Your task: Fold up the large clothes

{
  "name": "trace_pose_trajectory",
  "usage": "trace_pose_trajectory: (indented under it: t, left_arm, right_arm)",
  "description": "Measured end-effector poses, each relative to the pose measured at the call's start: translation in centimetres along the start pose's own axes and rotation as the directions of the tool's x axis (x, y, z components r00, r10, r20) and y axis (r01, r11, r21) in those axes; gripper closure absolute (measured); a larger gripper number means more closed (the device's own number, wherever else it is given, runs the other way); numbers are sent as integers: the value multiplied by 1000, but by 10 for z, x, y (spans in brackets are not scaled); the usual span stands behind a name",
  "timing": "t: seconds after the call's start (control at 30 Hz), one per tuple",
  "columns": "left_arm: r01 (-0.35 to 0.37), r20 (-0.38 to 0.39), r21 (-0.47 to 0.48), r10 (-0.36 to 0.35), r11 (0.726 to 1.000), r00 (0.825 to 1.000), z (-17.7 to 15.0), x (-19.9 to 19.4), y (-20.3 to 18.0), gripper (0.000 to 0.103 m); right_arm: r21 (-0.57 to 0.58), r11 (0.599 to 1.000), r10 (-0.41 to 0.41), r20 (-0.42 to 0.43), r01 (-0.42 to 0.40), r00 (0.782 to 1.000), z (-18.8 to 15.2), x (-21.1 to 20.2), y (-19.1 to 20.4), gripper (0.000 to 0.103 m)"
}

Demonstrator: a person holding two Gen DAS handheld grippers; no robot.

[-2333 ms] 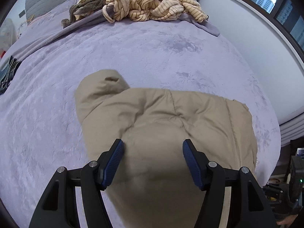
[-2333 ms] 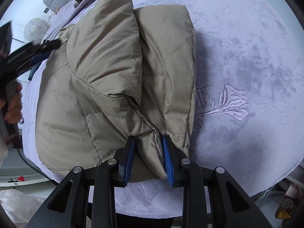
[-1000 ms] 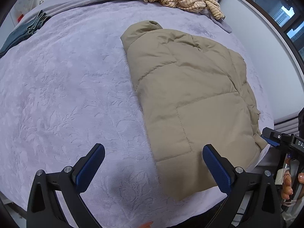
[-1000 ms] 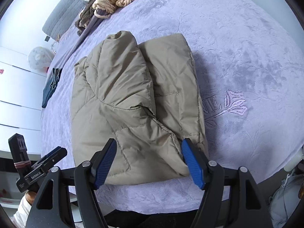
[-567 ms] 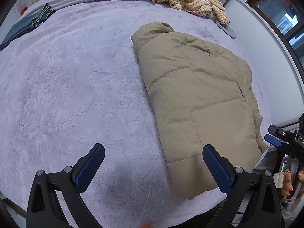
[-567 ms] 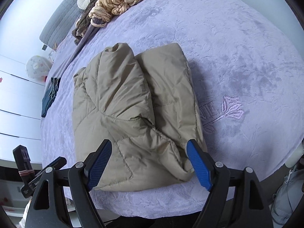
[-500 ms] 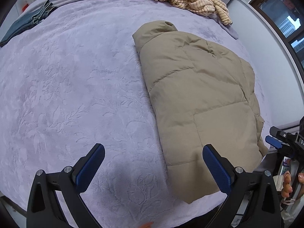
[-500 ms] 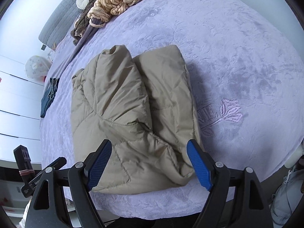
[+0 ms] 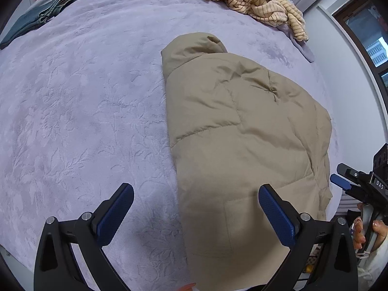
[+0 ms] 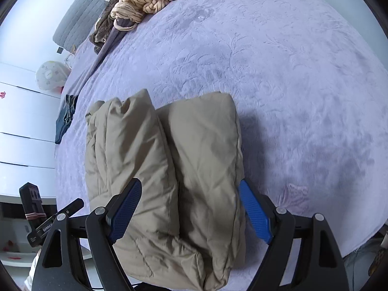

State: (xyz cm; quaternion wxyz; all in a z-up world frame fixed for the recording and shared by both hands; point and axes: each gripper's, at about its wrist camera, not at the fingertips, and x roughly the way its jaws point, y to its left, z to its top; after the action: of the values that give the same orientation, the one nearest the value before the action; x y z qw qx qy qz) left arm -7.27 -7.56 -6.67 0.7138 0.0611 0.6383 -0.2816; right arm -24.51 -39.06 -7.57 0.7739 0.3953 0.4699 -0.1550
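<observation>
**Puffy jacket half folded near the bed's edge, both grippers wide and empty**

The tan puffer jacket (image 9: pixel 242 133) lies on the lilac bedspread (image 9: pixel 72 109), close to the near edge of the bed. The left gripper (image 9: pixel 196 213) hangs over its near left border, jaws spread and gripping nothing. The right gripper (image 10: pixel 189 208) straddles the near end of the jacket; its jaws have just been opening, the fabric sits between them, and the pads do not press on it.

The padding looks springy, so a folded panel may well spring open once let go. The near hem overhangs the mattress edge, so a careless tug could drag the whole garment off. A shallow pinch would likely catch only the slick top layer and peel it away.

The right wrist view shows two rolled ridges lying side by side; the left wrist view shows instead a smooth quilted face with the collar (image 9: pixel 194 46) at the far end. Only the left view catches the dark window (image 9: pixel 373 38).
</observation>
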Motion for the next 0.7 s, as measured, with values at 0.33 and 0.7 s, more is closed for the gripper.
trace_pose_trajectory:
  t: [0.33, 0.7]
  left_arm:
    - [153, -73, -95, -160, 984, 984, 13, 36, 5, 0]
    - [304, -107, -141, -320, 942, 941, 29, 64, 10, 0]
  right_arm:
    - [12, 998, 63, -85, -62, 994, 22, 28, -29, 16]
    - [141, 959, 265, -129, -247, 956, 26, 71, -66, 0]
